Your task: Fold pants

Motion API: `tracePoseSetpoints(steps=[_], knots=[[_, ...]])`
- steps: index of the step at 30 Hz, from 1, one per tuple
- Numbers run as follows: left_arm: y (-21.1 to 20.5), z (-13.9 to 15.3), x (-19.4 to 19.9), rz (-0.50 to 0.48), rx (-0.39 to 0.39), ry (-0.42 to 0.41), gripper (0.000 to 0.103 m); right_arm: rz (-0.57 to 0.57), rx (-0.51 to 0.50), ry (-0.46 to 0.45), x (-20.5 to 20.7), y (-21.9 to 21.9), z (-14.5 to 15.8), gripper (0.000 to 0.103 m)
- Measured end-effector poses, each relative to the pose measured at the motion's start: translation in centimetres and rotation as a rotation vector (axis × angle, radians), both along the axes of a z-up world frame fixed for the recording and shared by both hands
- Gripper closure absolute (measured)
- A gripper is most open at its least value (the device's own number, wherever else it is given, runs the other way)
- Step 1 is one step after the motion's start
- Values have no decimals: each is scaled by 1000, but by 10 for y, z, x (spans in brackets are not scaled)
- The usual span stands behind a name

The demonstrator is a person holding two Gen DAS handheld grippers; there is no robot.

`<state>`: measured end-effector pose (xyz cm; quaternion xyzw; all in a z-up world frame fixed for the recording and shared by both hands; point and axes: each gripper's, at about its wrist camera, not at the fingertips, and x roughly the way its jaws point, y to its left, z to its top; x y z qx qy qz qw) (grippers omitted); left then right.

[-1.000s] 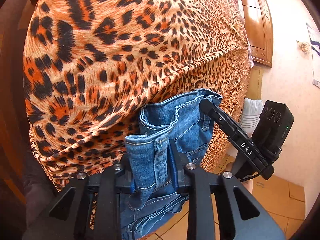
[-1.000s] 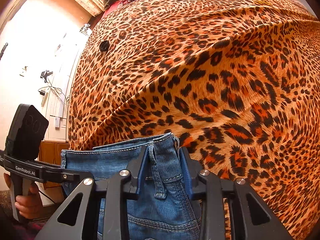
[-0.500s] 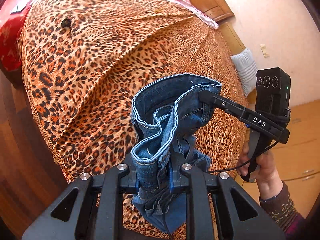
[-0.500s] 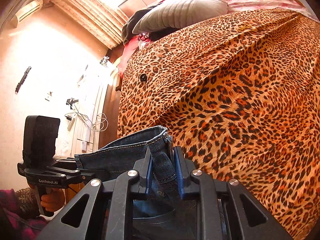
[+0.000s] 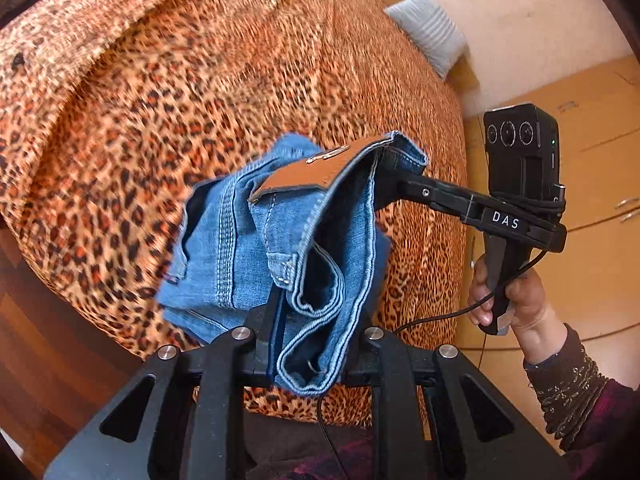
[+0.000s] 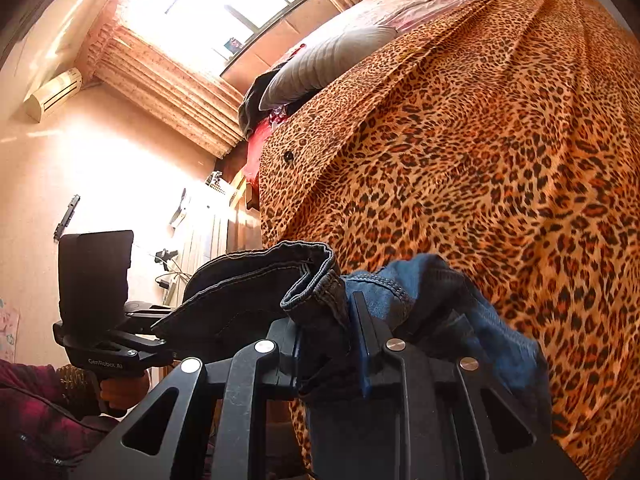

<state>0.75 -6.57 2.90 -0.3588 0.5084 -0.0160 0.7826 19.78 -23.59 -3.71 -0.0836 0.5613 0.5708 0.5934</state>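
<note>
You have lifted the jeans (image 5: pixel 276 240) clear of the leopard-print bedspread (image 5: pixel 180 92): a second ago the waistband lay at the bed's near edge, and now the denim hangs in the air above it. You rolled your left gripper (image 5: pixel 310 340), so the brown leather patch (image 5: pixel 308 172) on the waistband has come into sight, and the cloth between the pads has bunched into folds. Your right gripper (image 6: pixel 344 344) has risen and tipped; its view now takes in the window (image 6: pixel 224 8), curtain (image 6: pixel 168 92) and grey pillow (image 6: pixel 320 64) at the far end, and its jaws are opening slightly around the waistband. Your right hand (image 5: pixel 508 300) has also come into the left camera's view.
</note>
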Motion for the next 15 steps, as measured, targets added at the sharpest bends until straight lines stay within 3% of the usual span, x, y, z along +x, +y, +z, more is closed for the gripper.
tracePoseSetpoints(steps=[5,7,9,13,15], knots=[[-48,-71,10,-90,-49,179,83,-55,-133,-27,-4,-54,-48,80],[-55,-87,4,-99,-94,235,83,-58,-169,-22,-9,-68,-61,79],[-55,-87,-7,-97,-129,243,78,-49,-180,-18,-14,-78,-61,77],[-42,-79,-36,-59,-154,228,47,-20,-191,-26,-21,-91,-44,72],[-34,-77,-52,-13,-200,221,46,-7,-204,-37,-23,-95,-33,61]])
